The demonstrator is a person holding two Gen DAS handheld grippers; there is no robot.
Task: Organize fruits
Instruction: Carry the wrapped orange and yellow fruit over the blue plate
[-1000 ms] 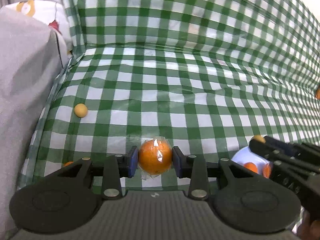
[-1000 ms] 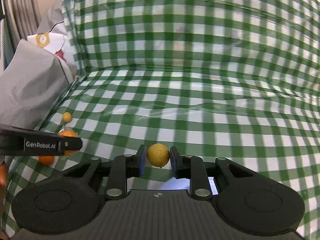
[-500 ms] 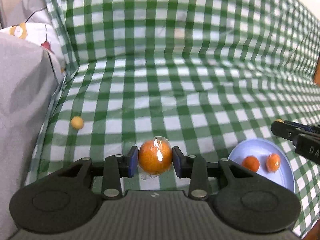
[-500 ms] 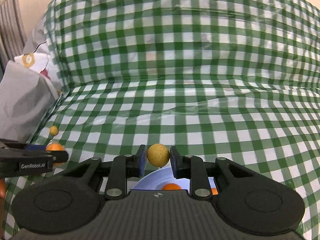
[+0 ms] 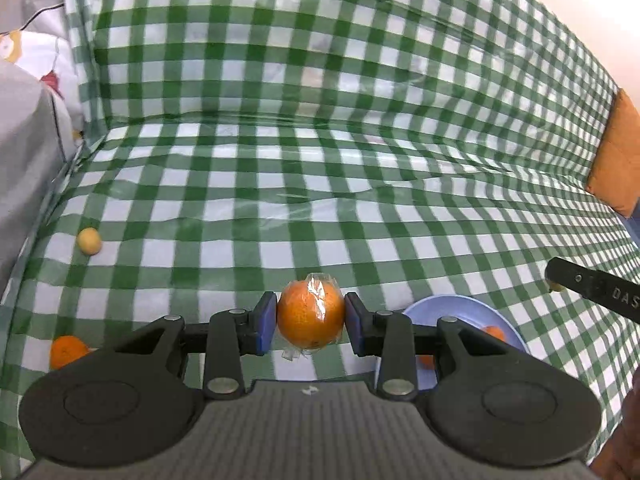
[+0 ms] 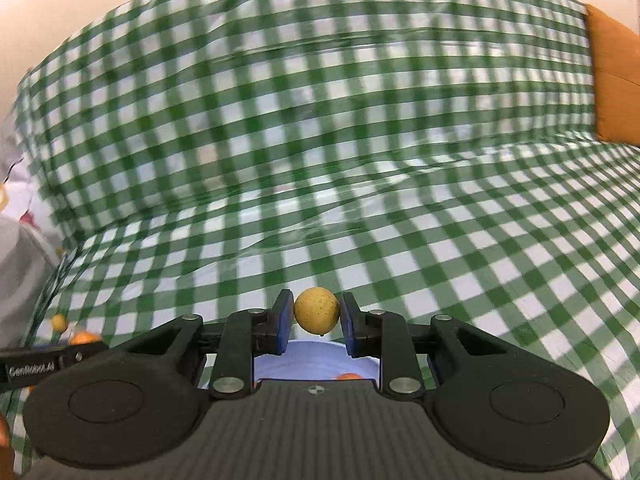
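Observation:
My left gripper (image 5: 311, 323) is shut on a plastic-wrapped orange (image 5: 310, 316) and holds it above the checked cloth, left of a pale blue plate (image 5: 460, 308) that holds small orange fruits (image 5: 495, 333). My right gripper (image 6: 316, 320) is shut on a small yellow fruit (image 6: 317, 311) and holds it above the same plate (image 6: 316, 360). The right gripper's finger (image 5: 592, 290) shows at the right edge of the left wrist view. The left gripper's finger (image 6: 48, 362) shows at the left of the right wrist view.
A small yellow fruit (image 5: 89, 241) and an orange (image 5: 67, 352) lie on the green checked cloth (image 5: 320, 184) at the left. Grey fabric (image 5: 28, 152) borders the left side. An orange cushion (image 5: 618, 160) stands at the far right.
Both grippers have risen and tilted up, each with its fruit still held. The plate has come into view under them, and the right wrist view is blurred by motion.

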